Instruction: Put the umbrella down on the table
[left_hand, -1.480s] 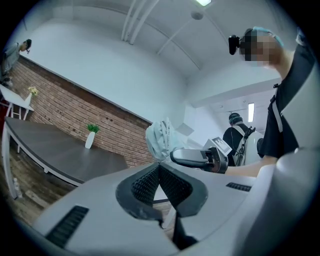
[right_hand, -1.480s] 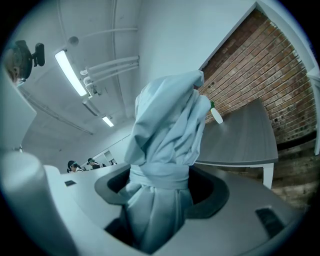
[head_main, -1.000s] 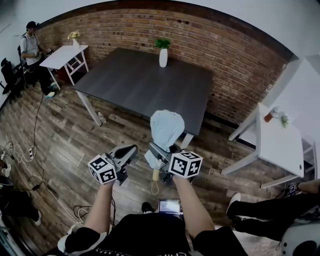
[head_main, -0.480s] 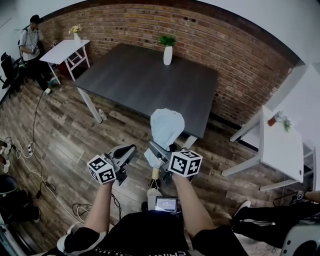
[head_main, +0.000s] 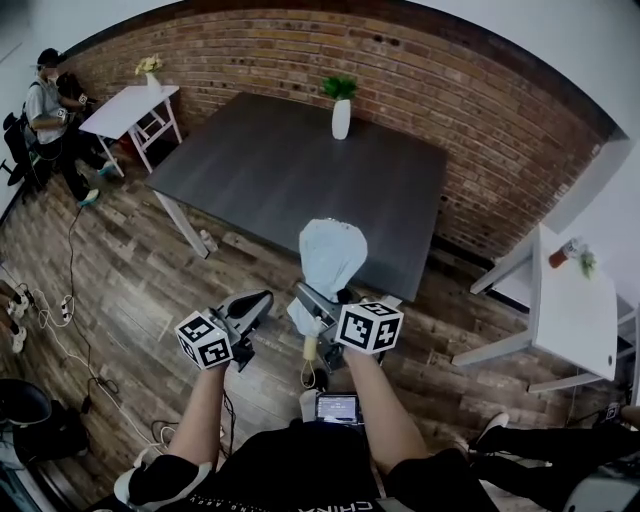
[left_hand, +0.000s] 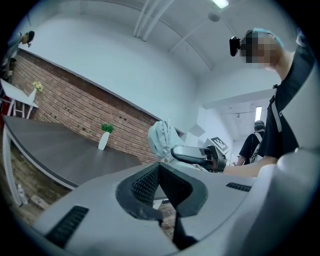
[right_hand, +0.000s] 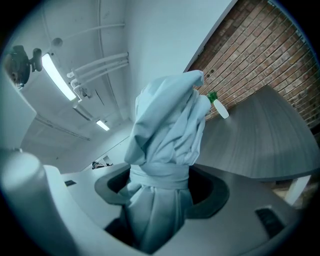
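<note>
A folded pale blue umbrella (head_main: 330, 255) stands upright in my right gripper (head_main: 318, 318), whose jaws are shut on its strapped lower part; the handle with a loop hangs below. In the right gripper view the umbrella (right_hand: 167, 130) fills the space between the jaws of the right gripper (right_hand: 160, 187). My left gripper (head_main: 248, 308) is beside it on the left, shut with nothing in it. In the left gripper view the left gripper (left_hand: 159, 170) shows its pads meeting, and the umbrella (left_hand: 160, 137) is beyond them. The dark grey table (head_main: 290, 170) lies ahead, its near edge just beyond the umbrella.
A white vase with a green plant (head_main: 341, 115) stands at the table's far edge by the brick wall. A white side table (head_main: 125, 108) and a person (head_main: 45, 100) are at the far left. Another white table (head_main: 575, 310) stands right. Cables (head_main: 60, 300) lie on the wooden floor.
The dark table has drawn nearer as both grippers and the umbrella moved forward toward it. Both grips look unchanged.
</note>
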